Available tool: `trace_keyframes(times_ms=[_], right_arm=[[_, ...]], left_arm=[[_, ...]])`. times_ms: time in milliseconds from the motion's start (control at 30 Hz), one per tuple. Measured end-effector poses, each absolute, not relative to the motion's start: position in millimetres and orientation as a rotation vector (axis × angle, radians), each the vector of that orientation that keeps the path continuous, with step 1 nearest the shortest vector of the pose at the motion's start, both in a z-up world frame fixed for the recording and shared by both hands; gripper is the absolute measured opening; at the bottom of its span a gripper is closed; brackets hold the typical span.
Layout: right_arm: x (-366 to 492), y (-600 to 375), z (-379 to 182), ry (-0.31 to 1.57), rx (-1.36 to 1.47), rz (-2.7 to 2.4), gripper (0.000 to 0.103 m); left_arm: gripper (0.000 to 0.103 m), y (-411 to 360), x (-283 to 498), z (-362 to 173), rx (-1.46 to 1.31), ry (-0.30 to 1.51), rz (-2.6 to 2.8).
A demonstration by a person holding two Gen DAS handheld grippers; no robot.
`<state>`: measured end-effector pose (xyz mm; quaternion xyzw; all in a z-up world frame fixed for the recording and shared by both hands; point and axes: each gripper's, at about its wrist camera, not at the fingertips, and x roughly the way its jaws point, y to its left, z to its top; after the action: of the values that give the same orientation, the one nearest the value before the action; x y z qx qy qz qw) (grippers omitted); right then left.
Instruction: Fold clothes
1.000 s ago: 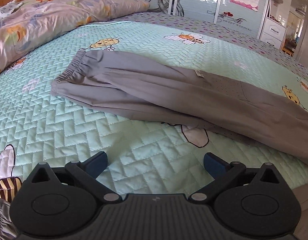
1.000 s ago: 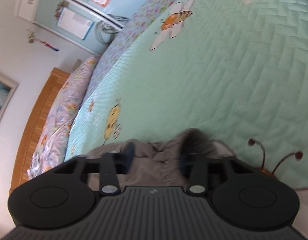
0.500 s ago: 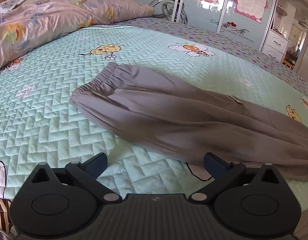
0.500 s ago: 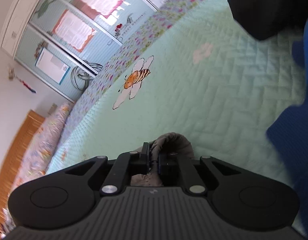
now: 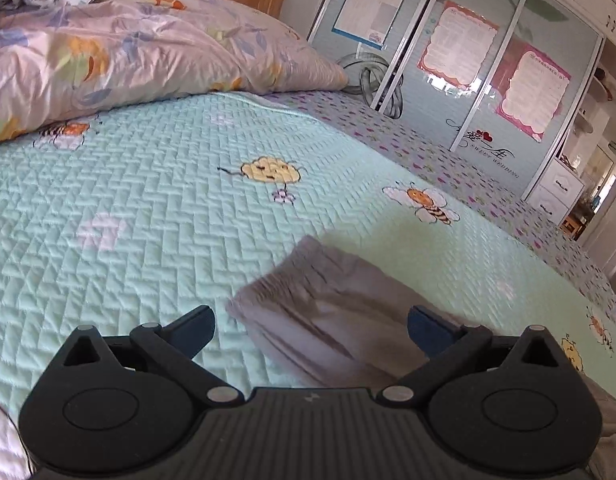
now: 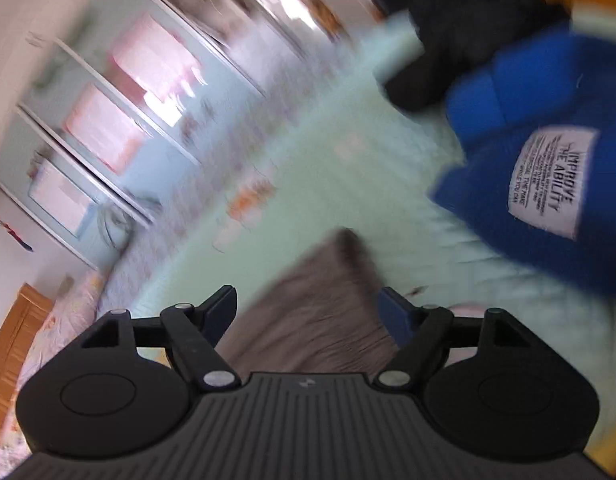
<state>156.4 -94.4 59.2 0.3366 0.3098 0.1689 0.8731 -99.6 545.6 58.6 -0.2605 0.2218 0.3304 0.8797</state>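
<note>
Grey trousers (image 5: 327, 316) lie on the green quilted bed cover (image 5: 148, 216); the left gripper (image 5: 309, 326) is wide apart above them and holds nothing; the right gripper (image 6: 306, 308) is opening, its pads off the grey cloth (image 6: 311, 312) that shows between them; a blue garment (image 6: 539, 152) near it has a white label (image 6: 551, 182) reading "IMPROVE THE ABILITY"; the wardrobe door (image 5: 483, 120) says "SWEET WEDDING"

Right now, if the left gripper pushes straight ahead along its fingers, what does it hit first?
Most likely the grey trousers lying between the open left gripper's fingers, on the quilt. Depth is unclear through the blur.
</note>
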Motion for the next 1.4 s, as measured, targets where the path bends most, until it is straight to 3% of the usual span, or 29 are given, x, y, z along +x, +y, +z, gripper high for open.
trace_keyframes(times_ms=[100, 267, 400, 433, 467, 500, 533, 733, 833, 967, 1300, 1367, 1400], right_arm=[[105, -27, 61, 0.560, 0.744, 0.551, 0.097], [83, 132, -4, 0.776, 1.044, 1.022, 0.097], [82, 206, -63, 0.800, 1.045, 1.357, 0.097], [82, 209, -70, 0.811, 1.006, 1.368, 0.088], [86, 208, -70, 0.830, 1.035, 1.386, 0.091], [90, 206, -73, 0.834, 1.078, 1.414, 0.102], [94, 203, -78, 0.837, 1.122, 1.443, 0.103], [101, 203, -83, 0.844, 1.170, 1.489, 0.102], [97, 199, -82, 0.844, 1.153, 1.492, 0.102], [100, 198, -85, 0.845, 1.166, 1.493, 0.102], [102, 195, -86, 0.838, 1.165, 1.502, 0.102], [102, 195, -87, 0.838, 1.167, 1.503, 0.102], [102, 195, -87, 0.838, 1.169, 1.503, 0.102]], left_arm=[[0.102, 571, -73, 64, -0.465, 0.526, 0.662], [0.102, 613, -42, 52, -0.449, 0.642, 0.587], [0.094, 636, -38, 36, -0.456, 0.699, 0.534], [0.094, 642, -40, 34, -0.474, 0.688, 0.542], [0.094, 649, -42, 32, -0.491, 0.676, 0.549], [0.095, 654, -46, 31, -0.509, 0.658, 0.553], [0.095, 660, -47, 30, -0.542, 0.650, 0.547], [0.095, 674, -53, 20, -0.749, 0.619, 0.440], [0.093, 662, -46, 25, -0.708, 0.613, 0.366], [0.078, 658, -34, 22, -0.692, 0.654, 0.305], [0.076, 653, -34, 31, -0.658, 0.648, 0.268], [0.069, 648, -33, 34, -0.621, 0.667, 0.270], [0.058, 647, -31, 34, -0.606, 0.684, 0.269]])
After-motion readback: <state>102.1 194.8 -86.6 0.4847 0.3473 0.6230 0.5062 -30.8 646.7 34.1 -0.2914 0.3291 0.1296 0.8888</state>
